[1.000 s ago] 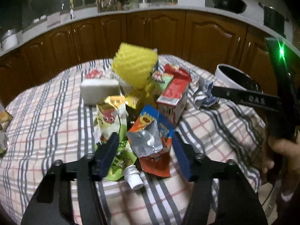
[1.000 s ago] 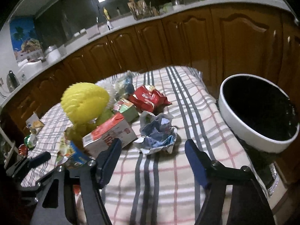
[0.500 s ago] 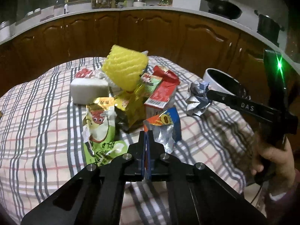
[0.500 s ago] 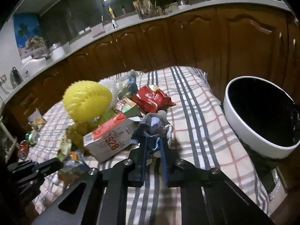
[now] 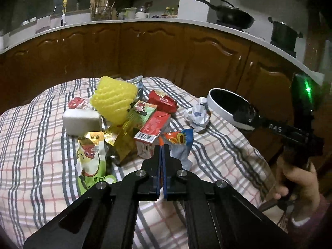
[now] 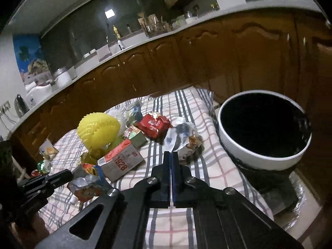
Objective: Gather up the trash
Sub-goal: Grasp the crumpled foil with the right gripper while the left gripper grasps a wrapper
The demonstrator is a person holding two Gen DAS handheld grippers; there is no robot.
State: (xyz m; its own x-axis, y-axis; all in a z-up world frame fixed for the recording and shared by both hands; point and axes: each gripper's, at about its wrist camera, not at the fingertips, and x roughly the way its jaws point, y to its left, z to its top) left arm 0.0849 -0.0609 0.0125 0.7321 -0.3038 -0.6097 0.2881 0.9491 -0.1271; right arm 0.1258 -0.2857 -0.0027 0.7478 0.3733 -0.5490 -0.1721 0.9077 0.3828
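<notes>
My left claw [image 5: 161, 148] is pinched tight on the snack bag [image 5: 180, 143]. The bag hangs off the tips, long side pointing away from me, above the checked surface [image 5: 217, 155]. My right claw [image 6: 170, 155] has just closed on the crumpled paper [image 6: 182, 139], beside the bin [image 6: 263, 159].

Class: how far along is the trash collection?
Done: nothing visibly; the bin is too dark inside to tell. In hand: left gripper pinches the snack packet; right gripper is shut at the crumpled paper, grip unclear. Left: yellow foam net, carton, red wrapper on the checked cloth.
</notes>
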